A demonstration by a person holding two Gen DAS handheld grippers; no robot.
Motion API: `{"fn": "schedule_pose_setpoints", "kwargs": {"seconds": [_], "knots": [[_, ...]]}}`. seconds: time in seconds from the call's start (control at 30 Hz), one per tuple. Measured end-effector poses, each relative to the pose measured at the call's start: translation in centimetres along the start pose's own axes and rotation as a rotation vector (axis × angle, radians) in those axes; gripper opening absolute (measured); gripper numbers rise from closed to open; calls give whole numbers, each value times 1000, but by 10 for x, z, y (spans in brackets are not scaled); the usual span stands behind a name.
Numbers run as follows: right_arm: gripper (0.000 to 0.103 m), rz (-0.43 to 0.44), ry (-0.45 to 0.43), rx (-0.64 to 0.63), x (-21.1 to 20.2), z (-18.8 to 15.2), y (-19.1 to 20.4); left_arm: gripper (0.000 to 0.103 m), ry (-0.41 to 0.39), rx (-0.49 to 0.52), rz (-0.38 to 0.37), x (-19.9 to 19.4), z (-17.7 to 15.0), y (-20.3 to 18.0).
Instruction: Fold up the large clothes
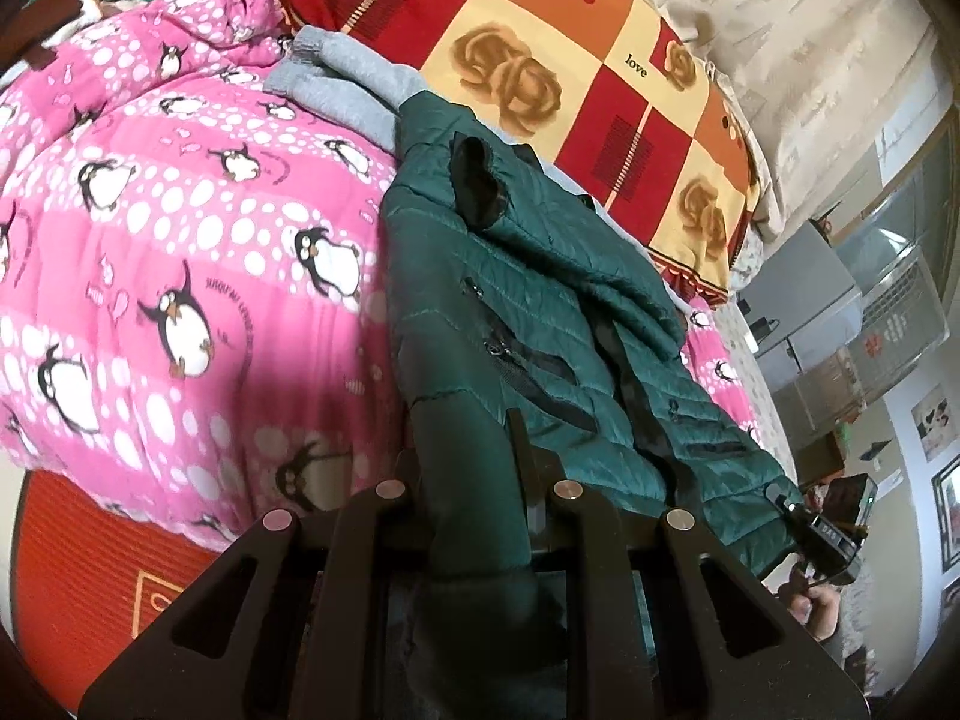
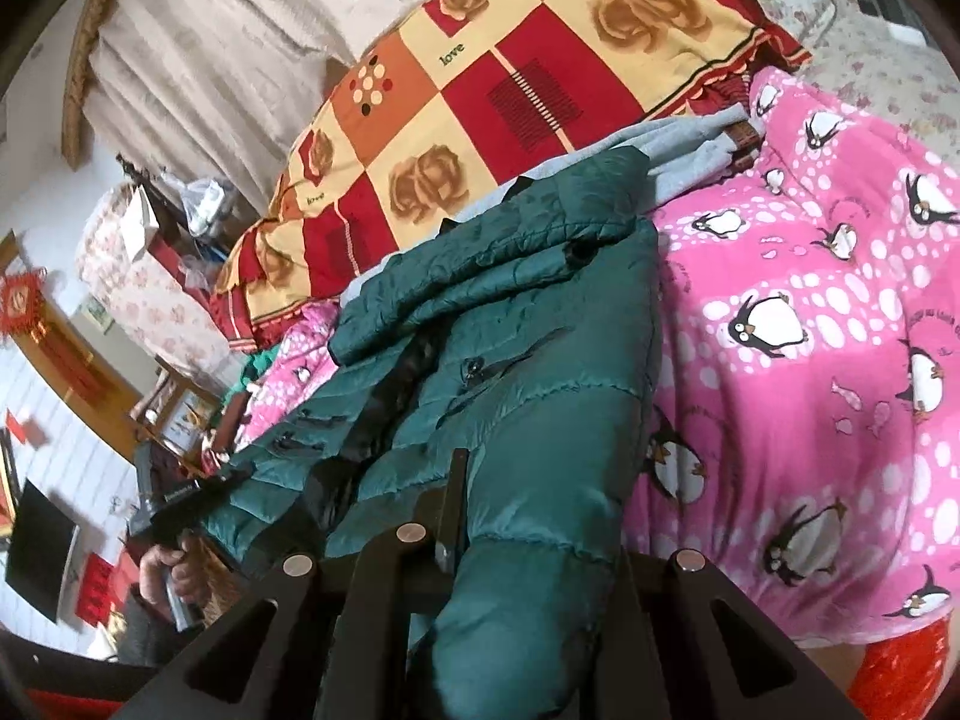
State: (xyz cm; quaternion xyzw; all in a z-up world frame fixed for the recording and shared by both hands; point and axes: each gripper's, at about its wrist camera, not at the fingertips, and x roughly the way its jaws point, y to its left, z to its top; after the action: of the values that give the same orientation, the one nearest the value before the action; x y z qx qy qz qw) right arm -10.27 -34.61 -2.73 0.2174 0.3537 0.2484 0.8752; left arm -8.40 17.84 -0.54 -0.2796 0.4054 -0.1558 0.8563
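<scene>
Both the left gripper (image 1: 480, 462) and the right gripper (image 2: 474, 492) are clenched on the near hem of a dark green quilted puffer jacket (image 1: 540, 276), which lies front-up across a pink penguin-print duvet (image 1: 180, 240) on the bed.

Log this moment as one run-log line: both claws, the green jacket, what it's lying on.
left claw: shut on green jacket | right claw: shut on green jacket | jacket on pink penguin quilt | fold: unfinished
</scene>
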Motion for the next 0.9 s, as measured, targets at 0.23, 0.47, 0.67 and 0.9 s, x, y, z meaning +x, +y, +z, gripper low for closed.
{"fn": "schedule_pose_setpoints", "kwargs": {"seconds": [0.23, 0.47, 0.67, 0.9], "knots": [[12, -20, 0, -44, -7, -4, 8, 14, 2, -11, -9, -7, -9, 3], [12, -45, 8, -84, -12, -12, 15, 14, -16, 32, 1, -15, -13, -5], [12, -30, 3, -88, -17, -13, 14, 14, -21, 41, -14, -21, -18, -1], [12, -22, -2, -89, -23, -13, 13, 14, -36, 43, -34, -29, -21, -4]]}}
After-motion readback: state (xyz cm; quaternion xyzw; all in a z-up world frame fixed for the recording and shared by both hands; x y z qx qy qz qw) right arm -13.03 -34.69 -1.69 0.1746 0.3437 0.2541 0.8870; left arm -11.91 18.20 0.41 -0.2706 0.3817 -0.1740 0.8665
